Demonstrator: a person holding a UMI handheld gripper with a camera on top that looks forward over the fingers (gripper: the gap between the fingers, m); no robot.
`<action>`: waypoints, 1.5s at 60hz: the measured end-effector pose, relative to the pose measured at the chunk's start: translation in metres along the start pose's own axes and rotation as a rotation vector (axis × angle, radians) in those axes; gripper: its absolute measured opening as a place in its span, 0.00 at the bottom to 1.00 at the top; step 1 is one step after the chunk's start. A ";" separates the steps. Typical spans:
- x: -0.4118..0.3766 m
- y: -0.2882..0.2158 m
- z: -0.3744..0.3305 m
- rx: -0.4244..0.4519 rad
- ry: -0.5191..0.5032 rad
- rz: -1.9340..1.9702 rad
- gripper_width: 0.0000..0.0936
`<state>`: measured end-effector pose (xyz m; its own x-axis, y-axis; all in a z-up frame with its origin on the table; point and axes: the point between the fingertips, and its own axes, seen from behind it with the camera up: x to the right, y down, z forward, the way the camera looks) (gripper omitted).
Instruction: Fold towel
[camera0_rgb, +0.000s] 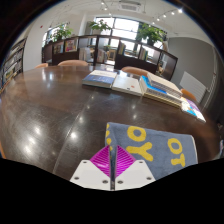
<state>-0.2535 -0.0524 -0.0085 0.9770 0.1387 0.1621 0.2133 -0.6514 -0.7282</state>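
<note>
The claw (116, 163) is pressed together, pinching the near edge of the blue-grey towel (160, 148) with yellow lettering. The towel lies on the dark bench (50, 110); open books (135, 84) lie at 12 o'clock.

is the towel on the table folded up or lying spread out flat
Cannot tell fully. The towel lies flat on the table, one edge pinched between the shut gripper fingers; its layers and far end don't show.

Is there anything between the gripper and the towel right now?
Nothing visible. The gripper has its fingers brought together, pink pads nearly touching, at the near edge of the grey towel with yellow letters on the dark table. The books lie well beyond the towel, out of the way.
</note>
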 end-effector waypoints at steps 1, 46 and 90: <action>0.000 -0.001 -0.002 -0.009 -0.007 0.002 0.04; 0.290 0.058 -0.030 -0.029 -0.012 0.190 0.16; 0.291 0.000 -0.325 0.271 0.057 0.174 0.91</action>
<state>0.0296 -0.2541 0.2554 0.9987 -0.0048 0.0512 0.0439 -0.4381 -0.8979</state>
